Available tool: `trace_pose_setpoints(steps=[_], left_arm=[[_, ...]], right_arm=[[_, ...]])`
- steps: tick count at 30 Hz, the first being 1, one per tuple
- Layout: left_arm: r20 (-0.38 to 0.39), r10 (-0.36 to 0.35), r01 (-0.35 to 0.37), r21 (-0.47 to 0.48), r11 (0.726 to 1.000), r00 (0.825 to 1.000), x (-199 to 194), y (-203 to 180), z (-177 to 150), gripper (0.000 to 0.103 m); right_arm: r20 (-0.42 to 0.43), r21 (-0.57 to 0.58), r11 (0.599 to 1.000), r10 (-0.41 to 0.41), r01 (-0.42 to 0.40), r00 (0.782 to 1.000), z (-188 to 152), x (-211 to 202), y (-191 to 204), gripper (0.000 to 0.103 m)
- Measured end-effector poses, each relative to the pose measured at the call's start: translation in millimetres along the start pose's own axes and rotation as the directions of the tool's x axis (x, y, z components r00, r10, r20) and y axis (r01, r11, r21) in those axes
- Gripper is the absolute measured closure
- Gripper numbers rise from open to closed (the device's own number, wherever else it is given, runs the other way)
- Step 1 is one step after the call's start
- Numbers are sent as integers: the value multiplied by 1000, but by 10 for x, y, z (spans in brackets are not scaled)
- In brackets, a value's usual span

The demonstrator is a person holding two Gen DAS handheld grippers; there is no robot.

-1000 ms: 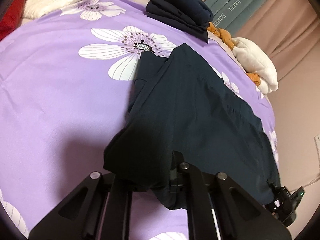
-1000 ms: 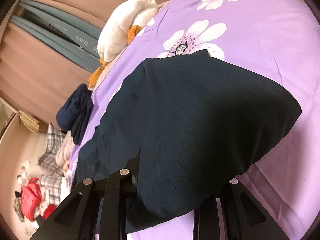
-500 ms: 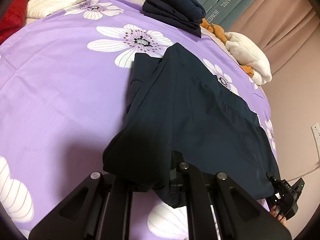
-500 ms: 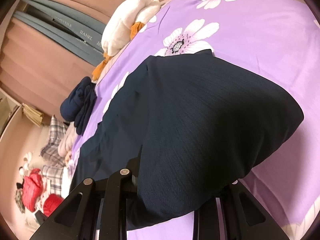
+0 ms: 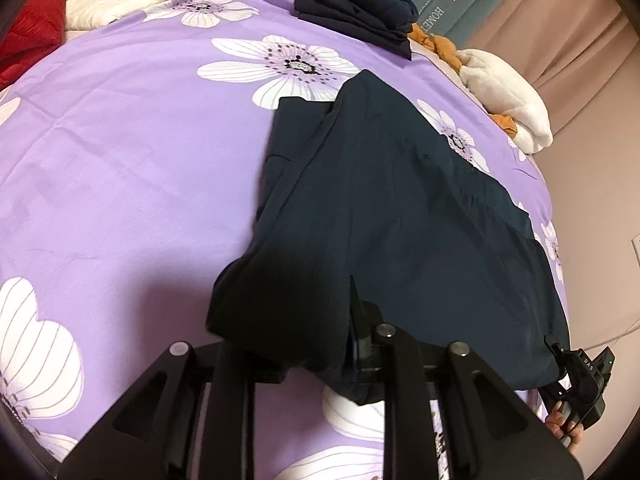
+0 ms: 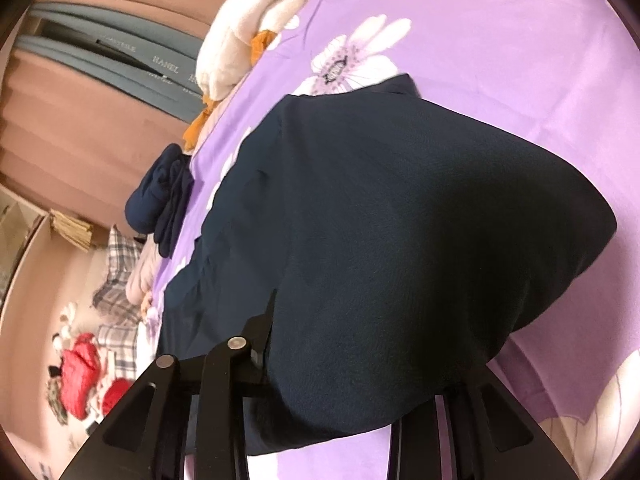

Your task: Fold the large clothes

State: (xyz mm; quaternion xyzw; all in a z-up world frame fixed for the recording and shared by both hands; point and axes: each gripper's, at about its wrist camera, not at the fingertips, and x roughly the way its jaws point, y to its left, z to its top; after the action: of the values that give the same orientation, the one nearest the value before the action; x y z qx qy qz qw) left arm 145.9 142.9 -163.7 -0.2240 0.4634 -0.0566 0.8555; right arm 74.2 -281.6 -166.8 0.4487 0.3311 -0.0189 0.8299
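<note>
- Left hand-held gripper (image 5: 320, 344): jaws just opening, dark garment (image 5: 400, 208) draped between them.
- Right hand-held gripper (image 6: 360, 364): same, opening; cloth hides its tips.
- Garment lies on purple floral bed (image 5: 120, 140).

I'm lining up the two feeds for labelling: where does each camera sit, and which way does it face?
Left wrist: on the left tongs, looking down across the purple bedspread at the dark garment; its fingers and the right tongs show.
Right wrist: on the right tongs, facing over the garment toward the curtain; only its fingers show.
Shared: garment, bedspread, folded navy pile, white plush.
</note>
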Motion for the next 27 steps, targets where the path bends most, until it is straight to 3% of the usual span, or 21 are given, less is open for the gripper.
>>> trace_pose_setpoints(steps=[1,10,15,20,27], left_arm=[[-2,5,-5,3,1000,1000,-12,26,-12,75],[69,96,-102,84,991,993,-280,138,-101,56],[179,220,-247,144,958,959,-484,159,-101,56],[227,205,-246,170,954,952,-589,118,-30,56],[241,150,-207,230,951,959,-488,-266,37,40]], right_arm=[[-5,8,1000,4,-4,1000,-2,-12,-20,65],[10,12,999,-33,32,999,-39,-274,-141,51],[109,-84,982,-158,168,981,-35,-521,-126,46],[237,-129,933,-300,336,924,12,-668,-63,46],[321,-300,880,-269,367,908,-37,-611,385,44]])
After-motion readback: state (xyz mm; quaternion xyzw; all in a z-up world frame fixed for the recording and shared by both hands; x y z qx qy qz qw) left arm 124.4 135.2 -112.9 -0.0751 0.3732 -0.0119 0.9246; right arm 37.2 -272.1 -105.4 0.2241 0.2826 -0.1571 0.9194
